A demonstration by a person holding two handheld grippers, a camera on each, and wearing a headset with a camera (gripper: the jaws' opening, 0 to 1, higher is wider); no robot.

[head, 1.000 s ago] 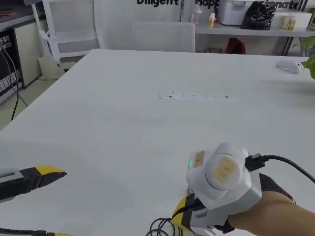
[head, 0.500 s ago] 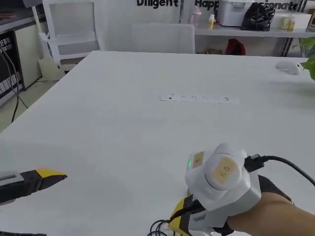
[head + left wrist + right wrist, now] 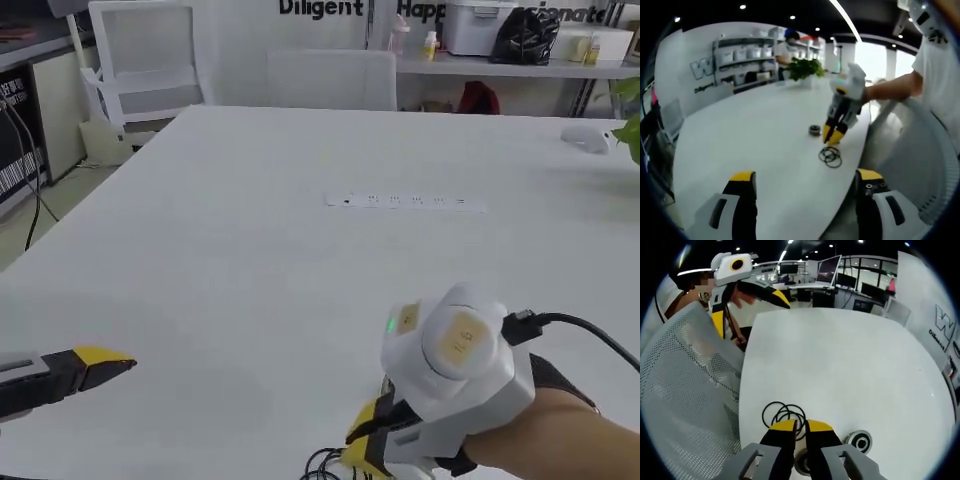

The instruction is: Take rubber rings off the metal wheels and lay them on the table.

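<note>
Head view: the rings point(image 3: 322, 466) lie on the table point(image 3: 300, 280) beside the right gripper point(image 3: 362, 447), cut off by the bottom edge.

Left gripper view: the left gripper point(image 3: 805, 176) is wide apart and empty, well away from the rings.

Right gripper view: the jaws are almost together with nothing between them. The rings are just ahead, and a wheel point(image 3: 802, 461) is half hidden underneath.

Rubber rings point(image 3: 783, 415) are black, table point(image 3: 250, 260) white (right gripper point(image 3: 801, 424) yellow-tipped).

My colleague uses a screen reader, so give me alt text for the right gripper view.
The right gripper, jaws nearly together, hangs over a white table beside loose black rubber rings, with a metal wheel on the other side. The left gripper, jaws open, is at upper left.
</note>
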